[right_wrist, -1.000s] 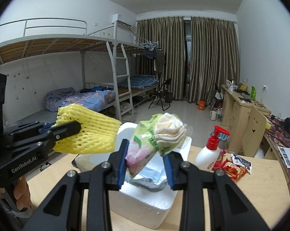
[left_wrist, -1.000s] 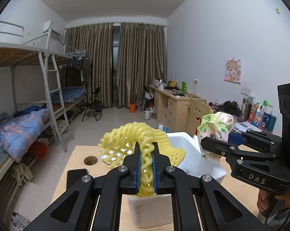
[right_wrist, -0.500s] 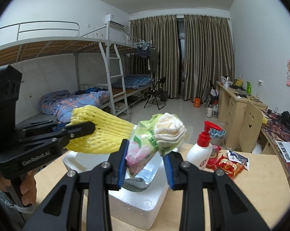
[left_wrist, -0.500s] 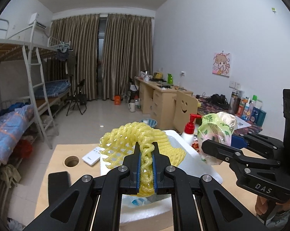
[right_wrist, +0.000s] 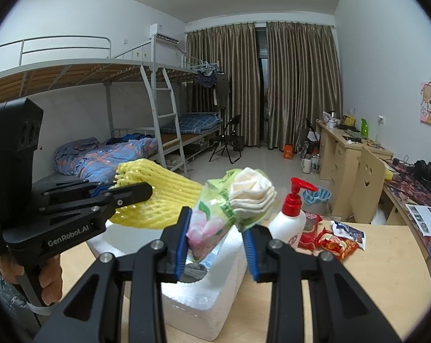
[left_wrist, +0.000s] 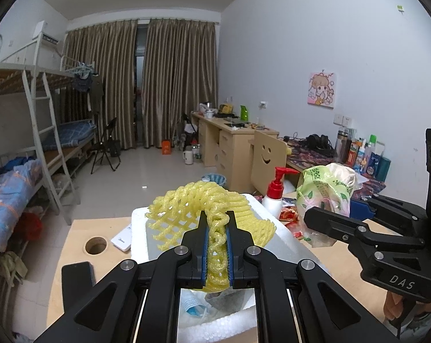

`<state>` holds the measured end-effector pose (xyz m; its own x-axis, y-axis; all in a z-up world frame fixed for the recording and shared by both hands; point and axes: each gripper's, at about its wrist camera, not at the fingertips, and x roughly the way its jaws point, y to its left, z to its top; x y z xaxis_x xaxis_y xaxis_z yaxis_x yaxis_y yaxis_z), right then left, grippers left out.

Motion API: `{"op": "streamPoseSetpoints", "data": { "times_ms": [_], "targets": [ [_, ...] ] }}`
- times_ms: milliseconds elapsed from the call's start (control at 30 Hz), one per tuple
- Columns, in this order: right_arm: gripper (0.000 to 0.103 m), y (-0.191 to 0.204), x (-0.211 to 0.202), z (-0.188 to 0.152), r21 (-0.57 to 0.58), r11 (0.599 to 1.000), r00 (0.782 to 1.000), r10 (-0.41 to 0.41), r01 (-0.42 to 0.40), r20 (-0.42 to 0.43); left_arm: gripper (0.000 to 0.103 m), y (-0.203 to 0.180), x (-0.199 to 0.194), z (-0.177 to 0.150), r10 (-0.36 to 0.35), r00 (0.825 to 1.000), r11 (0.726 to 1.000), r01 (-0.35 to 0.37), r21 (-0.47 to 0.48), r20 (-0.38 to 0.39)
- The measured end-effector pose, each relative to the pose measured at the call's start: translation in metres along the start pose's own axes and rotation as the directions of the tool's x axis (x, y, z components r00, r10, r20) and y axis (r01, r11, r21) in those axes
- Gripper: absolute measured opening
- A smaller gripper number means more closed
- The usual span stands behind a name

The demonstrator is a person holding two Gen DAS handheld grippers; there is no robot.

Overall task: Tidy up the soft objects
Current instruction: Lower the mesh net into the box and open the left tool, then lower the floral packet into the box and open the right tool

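Note:
My left gripper (left_wrist: 217, 228) is shut on a yellow foam net sleeve (left_wrist: 204, 211) and holds it above the open white foam box (left_wrist: 287, 251). The sleeve also shows in the right wrist view (right_wrist: 158, 200), with the left gripper (right_wrist: 135, 191) to the left. My right gripper (right_wrist: 217, 228) is shut on a green tissue pack (right_wrist: 224, 211) with white tissue at its top, above the foam box (right_wrist: 204, 294). In the left wrist view the pack (left_wrist: 327, 188) and right gripper (left_wrist: 329, 214) are at the right. A few items lie inside the box.
A white pump bottle with a red top (right_wrist: 289, 217) and red snack packets (right_wrist: 332, 240) stand on the wooden table (right_wrist: 381, 280) right of the box. A black phone (left_wrist: 78, 277), a white remote (left_wrist: 124, 237) and a cable hole (left_wrist: 95, 245) are on the left.
Both grippers have shifted right over the table with their loads still held; the foam box now sits lower and more to the left under them, and the pump bottle has come into the left view.

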<state>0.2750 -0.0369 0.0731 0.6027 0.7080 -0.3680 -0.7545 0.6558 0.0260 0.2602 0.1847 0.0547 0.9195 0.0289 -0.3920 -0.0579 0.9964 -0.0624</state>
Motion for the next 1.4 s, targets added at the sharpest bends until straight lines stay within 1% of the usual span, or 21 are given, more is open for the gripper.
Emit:
{"op": "streamPoseSetpoints", "data": {
  "times_ms": [67,100,167,200,233,267,300,333,667,767,1000,1133,1400],
  "targets": [
    [0.038,-0.001,0.000,0.000,0.002,1.000,1.000,-0.004,0.004,0.000,0.014,0.002,0.003,0.000,-0.008,1.000,1.000,0.008,-0.004,-0.012],
    [0.038,-0.002,0.000,0.000,0.004,1.000,1.000,-0.005,0.005,0.001,0.018,0.003,0.004,0.000,-0.008,1.000,1.000,0.008,-0.006,-0.017],
    [0.038,-0.003,-0.001,0.000,0.005,1.000,1.000,-0.006,0.006,0.005,0.030,0.004,0.004,0.000,0.005,1.000,1.000,-0.005,-0.012,-0.017],
    [0.038,-0.003,-0.002,0.000,0.007,1.000,1.000,-0.007,0.007,0.007,0.045,0.005,0.003,0.000,0.016,1.000,1.000,-0.016,-0.011,-0.014],
    [0.038,-0.003,-0.002,0.000,0.007,1.000,1.000,-0.006,0.006,0.008,0.064,0.005,0.002,0.000,0.031,0.999,0.999,-0.031,-0.011,-0.008],
    [0.038,-0.003,-0.002,0.000,0.007,1.000,1.000,-0.007,0.007,0.008,0.073,0.006,0.000,0.001,0.052,0.999,0.998,-0.051,-0.020,0.008],
    [0.038,-0.002,-0.001,0.000,0.006,1.000,1.000,-0.008,0.008,0.007,0.085,0.008,-0.002,0.001,0.062,0.998,0.998,-0.062,-0.028,0.022],
    [0.038,-0.003,-0.001,0.000,0.006,1.000,1.000,-0.008,0.008,0.007,0.088,0.009,-0.004,0.001,0.066,0.997,0.997,-0.065,-0.035,0.034],
    [0.038,-0.003,-0.001,-0.002,0.004,1.000,1.000,-0.010,0.010,0.006,0.090,0.014,-0.011,0.002,0.129,0.990,0.991,-0.127,-0.032,0.053],
    [0.038,-0.002,-0.001,-0.002,0.004,1.000,1.000,-0.009,0.009,0.007,0.095,0.018,-0.016,0.000,0.158,0.985,0.987,-0.156,-0.044,0.063],
    [0.038,0.002,0.005,-0.001,0.004,1.000,1.000,0.015,-0.015,0.013,0.096,0.031,-0.029,-0.005,0.239,0.967,0.970,-0.234,-0.066,0.084],
    [0.038,0.005,0.008,-0.002,-0.004,1.000,1.000,0.020,-0.020,0.008,0.097,0.037,-0.036,-0.008,0.286,0.953,0.958,-0.281,-0.057,0.106],
    [0.038,0.014,0.017,0.000,-0.015,1.000,1.000,0.026,-0.026,-0.004,0.097,0.055,-0.043,-0.013,0.296,0.949,0.953,-0.287,-0.092,0.106]
  ]
}}
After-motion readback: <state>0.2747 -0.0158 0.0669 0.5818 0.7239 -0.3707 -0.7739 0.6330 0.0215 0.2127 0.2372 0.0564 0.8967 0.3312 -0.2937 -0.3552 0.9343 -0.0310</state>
